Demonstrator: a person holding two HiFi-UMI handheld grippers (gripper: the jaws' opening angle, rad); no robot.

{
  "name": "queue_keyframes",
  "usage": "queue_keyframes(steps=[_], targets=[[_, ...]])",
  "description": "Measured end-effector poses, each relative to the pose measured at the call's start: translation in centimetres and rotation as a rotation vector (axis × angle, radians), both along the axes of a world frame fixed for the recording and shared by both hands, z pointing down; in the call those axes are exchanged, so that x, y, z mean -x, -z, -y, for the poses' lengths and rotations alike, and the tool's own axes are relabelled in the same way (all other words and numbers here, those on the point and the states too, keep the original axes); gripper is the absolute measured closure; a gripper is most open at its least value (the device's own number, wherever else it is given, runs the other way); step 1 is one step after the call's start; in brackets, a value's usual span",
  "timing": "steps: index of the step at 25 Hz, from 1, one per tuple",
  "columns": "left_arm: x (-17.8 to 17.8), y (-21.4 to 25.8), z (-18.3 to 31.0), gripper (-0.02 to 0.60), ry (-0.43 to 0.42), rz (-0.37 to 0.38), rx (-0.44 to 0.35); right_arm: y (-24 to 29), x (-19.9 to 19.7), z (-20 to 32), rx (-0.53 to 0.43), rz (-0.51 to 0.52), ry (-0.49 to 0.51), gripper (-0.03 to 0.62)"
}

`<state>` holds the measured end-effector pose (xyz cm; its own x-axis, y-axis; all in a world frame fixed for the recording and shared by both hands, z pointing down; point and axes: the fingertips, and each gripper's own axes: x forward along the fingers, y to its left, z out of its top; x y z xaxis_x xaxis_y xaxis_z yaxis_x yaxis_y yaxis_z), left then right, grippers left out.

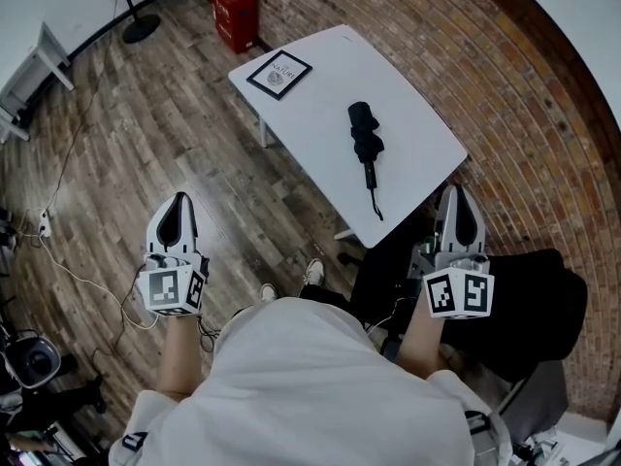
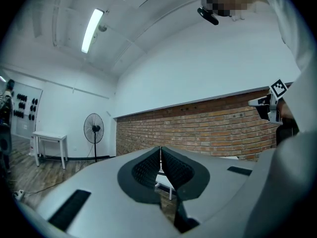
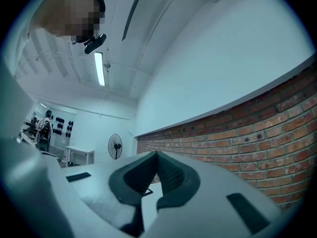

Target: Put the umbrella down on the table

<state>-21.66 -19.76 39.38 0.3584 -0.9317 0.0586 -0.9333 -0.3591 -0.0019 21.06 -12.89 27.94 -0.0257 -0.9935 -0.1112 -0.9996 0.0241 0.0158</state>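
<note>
The left gripper (image 1: 176,205) has its jaws pressed together with nothing in them. The right gripper (image 1: 457,194) is pinched closed and empty too. Both are close to the person's body, not over the table (image 1: 320,95). The black umbrella (image 1: 366,142) is folded up and lies flat on the table, near its right edge. I think the job is done, with nothing left to put down.

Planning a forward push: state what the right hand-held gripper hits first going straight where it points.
Probably the brick wall: the shut right hand-held gripper seems to aim just over the white table; height is uncertain.
</note>
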Motion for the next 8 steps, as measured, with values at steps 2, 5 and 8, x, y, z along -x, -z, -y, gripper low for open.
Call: queue_keyframes(steps=[2,5,8], targets=[[0.1,-0.1,-0.3,0.552,-0.005,-0.005,0.003,-0.2,0.2,-0.4,0.005,0.0,-0.002,0.574],[0.2,-0.1,-0.8,0.552,-0.01,-0.004,0.001,-0.3,0.4,-1.0,0.007,0.002,-0.007,0.574],[0.6,-0.2,-1.3,0.552,-0.012,-0.001,0.002,-0.4,0.7,-1.5,0.007,0.002,-0.01,0.574]])
